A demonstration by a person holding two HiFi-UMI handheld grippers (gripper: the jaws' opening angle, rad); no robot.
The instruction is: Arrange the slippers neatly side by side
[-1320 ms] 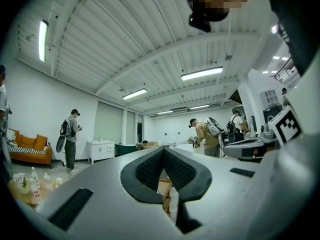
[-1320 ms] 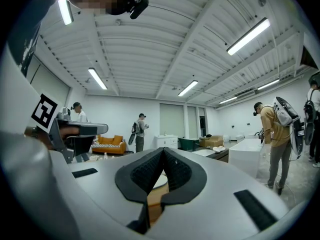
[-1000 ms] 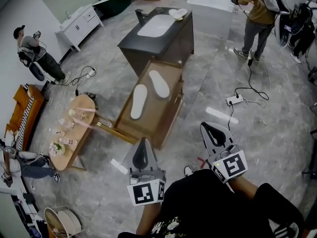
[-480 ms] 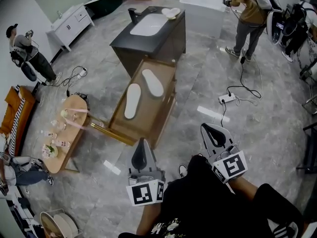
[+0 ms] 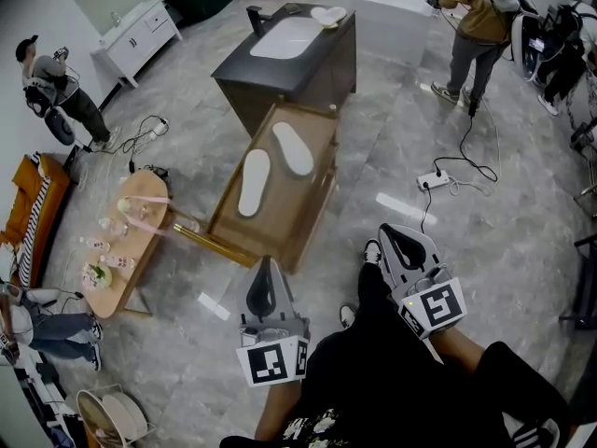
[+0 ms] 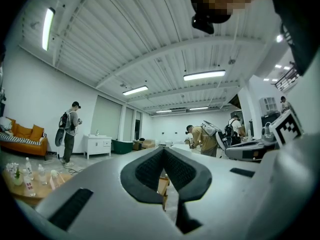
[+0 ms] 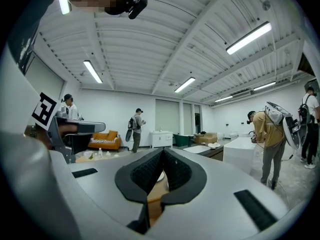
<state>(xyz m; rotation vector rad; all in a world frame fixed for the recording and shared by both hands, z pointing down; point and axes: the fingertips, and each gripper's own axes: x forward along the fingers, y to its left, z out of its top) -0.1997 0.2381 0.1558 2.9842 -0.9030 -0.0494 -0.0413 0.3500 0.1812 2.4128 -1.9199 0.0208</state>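
The left hand-held gripper (image 5: 266,271) and right hand-held gripper (image 5: 392,243) were squeezed closed, holding nothing. The 2 slippers (image 5: 254,182) lay crooked on the wooden surface (image 5: 308,205) (well ahead), so it seemed best to step close and open up first.

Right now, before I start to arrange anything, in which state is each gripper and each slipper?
left gripper: jaws shut, nothing between them.
right gripper: jaws shut, nothing between them.
near slipper: lying flat on the wooden table, apart from the other slipper.
far slipper: lying flat, angled away from the near one, not side by side.
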